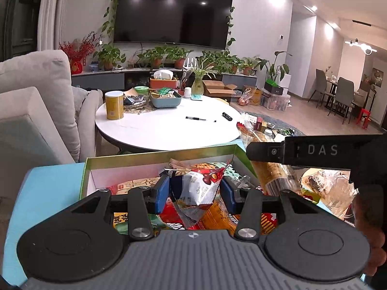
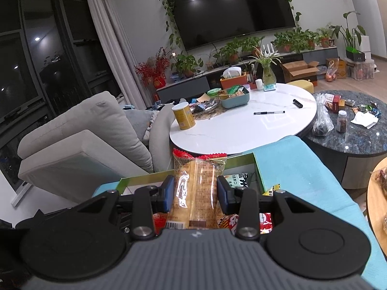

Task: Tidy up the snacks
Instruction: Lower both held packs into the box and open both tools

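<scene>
Sitting on the left part of a soft light-blue cushion top (image 1: 48, 193) is an open green cardboard box with a white inside (image 1: 101, 169), and it is already full of bright snack packs. The far left corner of the box is still bare white, so there looks to be room there. Just above the middle of the box, the left gripper (image 1: 194, 194) has its two blue pads squeezed onto a crinkly white and dark snack bag with red beans printed on it (image 1: 193, 188). The bag is held up over the other packs, most likely so it can be dropped or tucked into a free spot. Further right, the right gripper (image 2: 195, 192) has its blue pads pinching a long clear packet of golden biscuits with a red zigzag top edge (image 2: 197, 183). The packet is gripped by its middle and stands tall, with its red end pointing away, which should make it easy to slide down beside the box's right wall. It hangs over the right side of the box. Behind the cushion stands a round white table (image 2: 241, 130) with a yellow can (image 2: 183, 117) near its left edge and a black pen (image 2: 268, 112) near the middle. Both snacks still need to be put down.
</scene>
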`<action>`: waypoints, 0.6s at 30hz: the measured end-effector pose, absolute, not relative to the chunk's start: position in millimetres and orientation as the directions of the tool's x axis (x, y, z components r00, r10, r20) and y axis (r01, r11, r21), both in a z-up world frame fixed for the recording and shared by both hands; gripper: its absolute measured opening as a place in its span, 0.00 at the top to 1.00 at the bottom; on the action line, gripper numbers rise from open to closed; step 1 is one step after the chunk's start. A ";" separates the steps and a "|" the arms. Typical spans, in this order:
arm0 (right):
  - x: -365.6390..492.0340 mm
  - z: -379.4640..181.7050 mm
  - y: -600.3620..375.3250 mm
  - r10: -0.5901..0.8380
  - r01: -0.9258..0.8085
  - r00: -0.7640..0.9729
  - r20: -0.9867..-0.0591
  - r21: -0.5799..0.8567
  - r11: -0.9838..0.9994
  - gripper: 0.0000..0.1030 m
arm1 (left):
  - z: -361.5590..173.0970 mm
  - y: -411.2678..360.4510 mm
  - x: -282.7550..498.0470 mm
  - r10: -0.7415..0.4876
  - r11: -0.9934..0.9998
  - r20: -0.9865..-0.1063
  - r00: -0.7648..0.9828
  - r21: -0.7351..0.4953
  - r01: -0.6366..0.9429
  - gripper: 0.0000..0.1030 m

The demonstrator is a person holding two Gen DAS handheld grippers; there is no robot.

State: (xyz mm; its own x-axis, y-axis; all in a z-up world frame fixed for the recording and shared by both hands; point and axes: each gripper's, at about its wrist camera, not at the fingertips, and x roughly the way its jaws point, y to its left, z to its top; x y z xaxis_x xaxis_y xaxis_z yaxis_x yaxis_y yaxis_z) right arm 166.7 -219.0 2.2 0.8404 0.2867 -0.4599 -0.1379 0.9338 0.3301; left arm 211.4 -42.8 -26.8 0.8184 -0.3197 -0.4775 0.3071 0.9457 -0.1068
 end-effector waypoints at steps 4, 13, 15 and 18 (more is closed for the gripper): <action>170.9 -1.5 -218.0 0.292 -0.134 0.833 -0.470 0.341 0.931 0.37 | -31.2 -46.1 214.5 -0.323 0.944 -0.486 0.812 -0.103 0.314 0.59; 174.3 -3.6 -215.5 0.291 -0.130 0.827 -0.481 0.340 0.931 0.37 | -35.3 -48.4 218.0 -0.317 0.946 -0.501 0.805 -0.107 0.306 0.58; 176.7 -5.0 -214.6 0.291 -0.130 0.823 -0.488 0.337 0.933 0.37 | -36.8 -48.3 218.7 -0.313 0.948 -0.512 0.800 -0.111 0.299 0.52; 178.6 -6.8 -211.3 0.278 -0.124 0.810 -0.517 0.312 0.942 0.37 | -36.4 -46.2 218.9 -0.290 0.956 -0.518 0.805 -0.124 0.265 0.38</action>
